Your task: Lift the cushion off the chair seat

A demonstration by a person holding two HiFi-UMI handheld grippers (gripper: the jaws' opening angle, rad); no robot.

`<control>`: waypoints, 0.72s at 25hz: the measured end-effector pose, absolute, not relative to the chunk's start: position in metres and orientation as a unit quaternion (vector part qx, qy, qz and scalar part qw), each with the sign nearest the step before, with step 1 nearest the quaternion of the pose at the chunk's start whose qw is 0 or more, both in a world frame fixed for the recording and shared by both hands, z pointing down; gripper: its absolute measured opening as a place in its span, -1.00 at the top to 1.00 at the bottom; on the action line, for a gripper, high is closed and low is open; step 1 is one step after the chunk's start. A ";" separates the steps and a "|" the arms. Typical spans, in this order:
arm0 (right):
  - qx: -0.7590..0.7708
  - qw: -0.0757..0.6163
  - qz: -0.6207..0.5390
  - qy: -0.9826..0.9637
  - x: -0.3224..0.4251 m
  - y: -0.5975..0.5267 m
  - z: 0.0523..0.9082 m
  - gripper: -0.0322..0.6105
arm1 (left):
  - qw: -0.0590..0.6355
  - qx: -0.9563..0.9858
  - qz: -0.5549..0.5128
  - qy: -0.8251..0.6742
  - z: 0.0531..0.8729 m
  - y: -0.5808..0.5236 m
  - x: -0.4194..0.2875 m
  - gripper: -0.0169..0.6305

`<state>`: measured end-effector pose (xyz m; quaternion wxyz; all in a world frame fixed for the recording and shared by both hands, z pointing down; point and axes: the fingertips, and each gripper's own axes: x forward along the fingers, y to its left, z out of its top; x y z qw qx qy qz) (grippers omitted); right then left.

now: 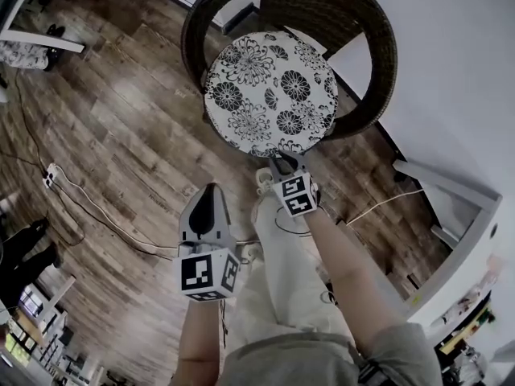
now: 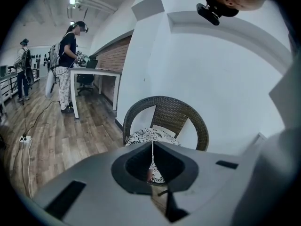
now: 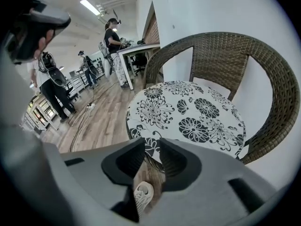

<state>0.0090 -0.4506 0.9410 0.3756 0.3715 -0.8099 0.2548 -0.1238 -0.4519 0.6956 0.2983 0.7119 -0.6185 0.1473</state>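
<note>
A round white cushion [image 1: 269,91] with black flowers lies on the seat of a dark wicker chair [image 1: 322,6]. My right gripper [image 1: 283,161] hangs just below the cushion's near edge in the head view. In the right gripper view its jaws [image 3: 153,142] stand apart with the cushion [image 3: 188,114] rim right ahead of the tips and nothing pressed between them. My left gripper [image 1: 211,191] hovers lower and to the left over the floor, its jaws meeting in a point. The left gripper view shows the jaws [image 2: 152,145] closed to a thin line, with the chair [image 2: 169,112] farther off.
The chair stands against a white wall [image 1: 451,71] on wood flooring. A power strip [image 1: 50,175] with a cable lies at the left. My own legs and a shoe [image 3: 142,194] are below the grippers. A person [image 2: 66,65] stands by a white desk [image 2: 94,72].
</note>
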 end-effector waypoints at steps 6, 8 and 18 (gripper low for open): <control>0.357 0.397 0.258 -0.805 0.007 -0.445 0.968 0.52 | 0.311 0.707 0.158 -0.615 0.710 -0.458 -0.121 0.91; 0.354 0.405 0.257 -0.803 0.008 -0.444 0.974 0.52 | 0.311 0.708 0.158 -0.614 0.713 -0.458 -0.119 0.91; 0.352 0.418 0.255 -0.797 0.006 -0.445 0.981 0.53 | 0.305 0.715 0.151 -0.611 0.718 -0.448 -0.119 0.92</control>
